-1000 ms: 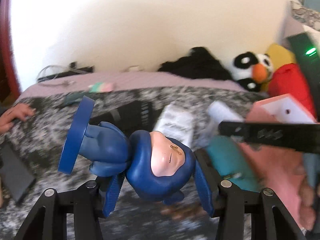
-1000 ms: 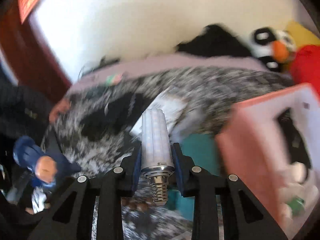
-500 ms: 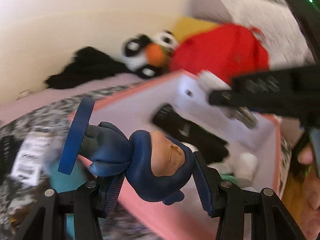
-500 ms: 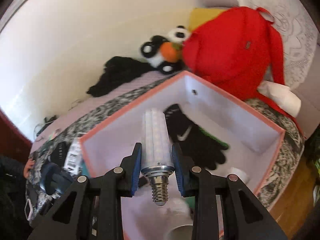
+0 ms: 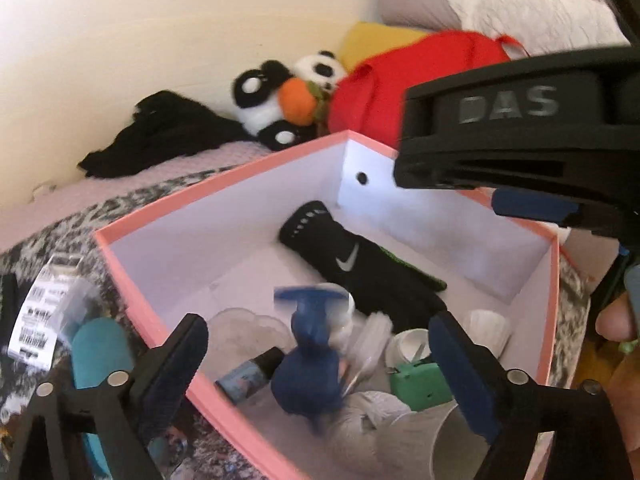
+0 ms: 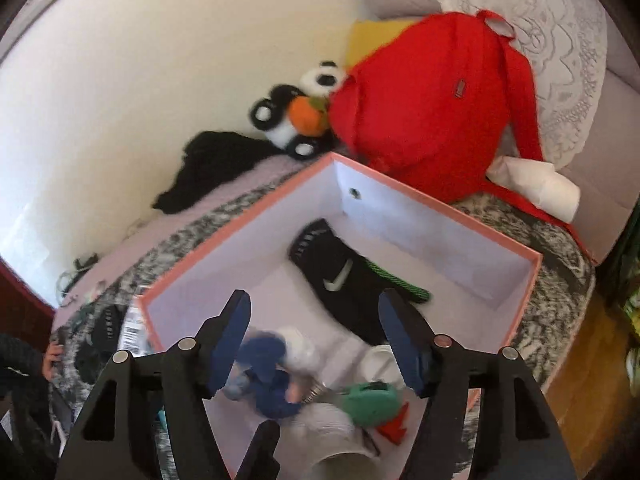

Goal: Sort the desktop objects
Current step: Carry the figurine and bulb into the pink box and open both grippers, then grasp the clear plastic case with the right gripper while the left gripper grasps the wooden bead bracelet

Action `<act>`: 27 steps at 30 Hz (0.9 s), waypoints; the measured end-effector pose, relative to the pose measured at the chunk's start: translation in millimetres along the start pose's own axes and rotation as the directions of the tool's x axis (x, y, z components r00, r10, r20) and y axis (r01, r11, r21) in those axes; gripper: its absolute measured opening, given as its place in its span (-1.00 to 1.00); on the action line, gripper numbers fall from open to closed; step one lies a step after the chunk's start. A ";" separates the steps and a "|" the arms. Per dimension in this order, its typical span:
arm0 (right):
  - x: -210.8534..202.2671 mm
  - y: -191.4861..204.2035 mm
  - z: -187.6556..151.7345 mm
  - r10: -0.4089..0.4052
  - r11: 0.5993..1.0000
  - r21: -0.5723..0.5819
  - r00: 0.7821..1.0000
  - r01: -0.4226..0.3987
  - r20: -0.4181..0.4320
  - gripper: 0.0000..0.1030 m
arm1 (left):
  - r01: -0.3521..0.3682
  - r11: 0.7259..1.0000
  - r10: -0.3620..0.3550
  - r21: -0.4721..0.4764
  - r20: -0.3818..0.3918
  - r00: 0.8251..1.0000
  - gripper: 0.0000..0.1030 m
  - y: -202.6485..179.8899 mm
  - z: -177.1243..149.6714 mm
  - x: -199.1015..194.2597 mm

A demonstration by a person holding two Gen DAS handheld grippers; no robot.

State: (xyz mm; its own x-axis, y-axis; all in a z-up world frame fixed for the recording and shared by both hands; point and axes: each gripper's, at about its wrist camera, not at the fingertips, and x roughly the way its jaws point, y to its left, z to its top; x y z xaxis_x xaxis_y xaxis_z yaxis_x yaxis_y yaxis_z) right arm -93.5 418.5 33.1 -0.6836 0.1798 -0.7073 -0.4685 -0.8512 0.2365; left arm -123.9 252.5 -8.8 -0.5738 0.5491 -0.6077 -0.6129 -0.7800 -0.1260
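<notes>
With both grippers held over the pink box (image 5: pixel 224 184), their blue-padded tongs stand spread wide and hold nothing: the left gripper (image 5: pixel 318 354) fills the bottom of its view, the right gripper (image 6: pixel 314 338) the bottom of its own. Between the left tongs, low in the frame, the blue figurine (image 5: pixel 308 376) is a blur inside the box, base uppermost; whether it rests on the pile or hangs just above it, I cannot tell. Around it at the near end of the box lie a small bottle (image 5: pixel 250 376), a green item (image 5: pixel 420 380), a white cup (image 5: pixel 408 346) and some pale things too smeared to name. Farther in, mid-frame, a black glove (image 5: pixel 360 268) with a white swoosh lies slantwise on the box floor. To the lower left, outside the box wall, a teal object (image 5: pixel 100 356) and a barcoded packet (image 5: pixel 44 312) sit on the mottled grey blanket (image 6: pixel 560 292). Beyond the far corner of the box, a red backpack (image 6: pixel 428 112) leans beside a panda plush (image 5: pixel 280 100) holding something orange, with dark clothing (image 5: pixel 160 136) to the left against the cream wall (image 5: pixel 160 20).
</notes>
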 end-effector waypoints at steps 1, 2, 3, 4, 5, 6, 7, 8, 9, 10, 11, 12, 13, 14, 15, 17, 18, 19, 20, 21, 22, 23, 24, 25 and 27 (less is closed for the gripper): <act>-2.7 5.4 -0.9 0.020 1.000 -0.003 1.000 -0.020 0.006 0.36 | -0.009 1.000 0.010 -0.022 0.015 1.000 0.85 8.4 -0.2 -6.8; -5.3 14.2 -2.8 0.052 0.999 -0.013 0.999 -0.052 0.009 0.36 | -0.020 0.999 0.022 -0.041 0.025 0.999 0.86 16.4 0.2 -11.7; -7.4 23.1 -4.9 0.075 0.997 -0.027 0.997 -0.075 0.009 0.36 | -0.032 0.998 0.034 -0.057 0.031 0.999 0.86 24.5 0.6 -15.9; -9.5 32.0 -7.1 0.098 0.994 -0.042 0.995 -0.097 0.007 0.36 | -0.043 0.996 0.046 -0.074 0.038 0.998 0.86 35.3 -0.1 -22.8; -10.8 44.0 -10.7 0.115 0.991 -0.067 0.993 -0.114 0.001 0.37 | -0.059 0.994 0.063 -0.087 0.044 0.997 0.87 47.2 -2.1 -30.3; -12.1 56.2 -14.4 0.131 0.987 -0.093 0.991 -0.131 -0.005 0.37 | -0.080 0.992 0.084 -0.095 0.047 0.995 0.89 57.8 -4.5 -34.9; -13.4 68.4 -18.1 0.147 0.982 -0.118 0.989 -0.147 -0.012 0.37 | -0.109 0.989 0.114 -0.098 0.047 0.992 0.90 68.5 -8.5 -38.1; -12.7 81.5 -23.8 0.156 0.977 -0.146 0.988 -0.157 -0.021 0.38 | -0.146 0.984 0.151 -0.099 0.045 0.988 0.90 80.7 -13.9 -42.2; -12.0 94.7 -29.7 0.164 0.970 -0.174 0.986 -0.167 -0.030 0.40 | -0.183 0.978 0.188 -0.101 0.042 0.981 0.90 92.6 -20.4 -46.3; -11.2 107.8 -35.6 0.172 0.963 -0.203 0.984 -0.176 -0.039 0.40 | -0.219 0.970 0.224 -0.103 0.035 0.974 0.90 104.9 -28.2 -49.6; -10.5 120.9 -41.5 0.179 0.955 -0.230 0.983 -0.186 -0.048 0.42 | -0.252 0.962 0.256 -0.104 0.024 0.966 0.90 117.8 -36.8 -51.9; -9.7 134.1 -47.4 0.187 0.946 -0.258 0.981 -0.195 -0.058 0.42 | -0.281 0.954 0.283 -0.103 0.013 0.959 0.90 129.0 -44.8 -53.9; -9.0 147.2 -53.3 0.194 0.936 -0.285 0.979 -0.205 -0.068 0.42 | -0.307 0.947 0.309 -0.099 0.002 0.951 0.90 138.9 -52.7 -55.6; -7.1 155.8 -58.0 0.196 0.931 -0.298 0.978 -0.210 -0.075 0.42 | -0.334 0.938 0.335 -0.094 -0.010 0.942 0.90 149.2 -61.1 -57.1; -5.1 163.5 -61.7 0.198 0.927 -0.308 0.977 -0.215 -0.084 0.42 | -0.354 0.931 0.354 -0.089 -0.024 0.935 0.90 158.8 -69.2 -57.7; -1.8 179.4 -69.6 0.203 0.919 -0.323 0.974 -0.225 -0.100 0.42 | -0.379 0.922 0.376 -0.082 -0.052 0.925 0.90 175.1 -83.6 -57.1; -0.7 184.5 -72.0 0.205 0.918 -0.326 0.973 -0.227 -0.103 0.43 | -0.386 0.919 0.382 -0.079 -0.062 0.922 0.90 180.6 -88.5 -56.1; 0.4 189.5 -74.3 0.206 0.917 -0.327 0.973 -0.229 -0.105 0.43 | -0.391 0.918 0.386 -0.074 -0.071 0.920 0.90 185.7 -92.8 -54.8; 3.3 193.7 -76.3 0.206 0.916 -0.328 0.973 -0.231 -0.108 0.43 | -0.396 0.916 0.390 -0.070 -0.081 0.917 0.90 190.8 -97.0 -53.5; 6.3 197.9 -78.3 0.206 0.916 -0.328 0.972 -0.232 -0.112 0.43 | -0.391 0.918 0.385 -0.069 -0.088 0.919 0.90 194.5 -100.6 -51.5; 11.0 201.6 -80.1 0.203 0.916 -0.328 0.972 -0.231 -0.119 0.43 | -0.379 0.923 0.372 -0.071 -0.093 0.924 0.90 196.9 -103.5 -48.8; 18.3 204.9 -82.1 0.199 0.916 -0.327 0.972 -0.231 -0.128 0.43 | -0.366 0.928 0.359 -0.072 -0.098 0.928 0.90 199.3 -106.3 -46.1; 25.7 208.1 -84.2 0.196 0.917 -0.326 0.971 -0.231 -0.138 0.43 | -0.353 0.933 0.345 -0.071 -0.105 0.933 0.90 200.9 -108.7 -42.9; 34.3 211.2 -85.1 0.197 0.915 -0.325 0.968 -0.237 -0.154 0.43 | -0.339 0.939 0.331 -0.063 -0.114 0.937 0.90 201.5 -110.6 -39.2; 53.4 216.6 -85.4 0.206 0.910 -0.325 0.960 -0.259 -0.190 0.44 | -0.306 0.951 0.298 -0.041 -0.134 0.945 0.90 202.3 -114.7 -32.2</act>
State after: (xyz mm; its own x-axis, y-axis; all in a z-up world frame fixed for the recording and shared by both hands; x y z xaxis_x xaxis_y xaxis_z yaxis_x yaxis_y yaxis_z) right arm -183.7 201.6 -10.3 -0.6461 -0.0963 -0.7571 -0.0672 -0.9810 0.1821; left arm -167.1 42.6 -104.7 -0.6523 0.2463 -0.7168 -0.3850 -0.9223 0.0335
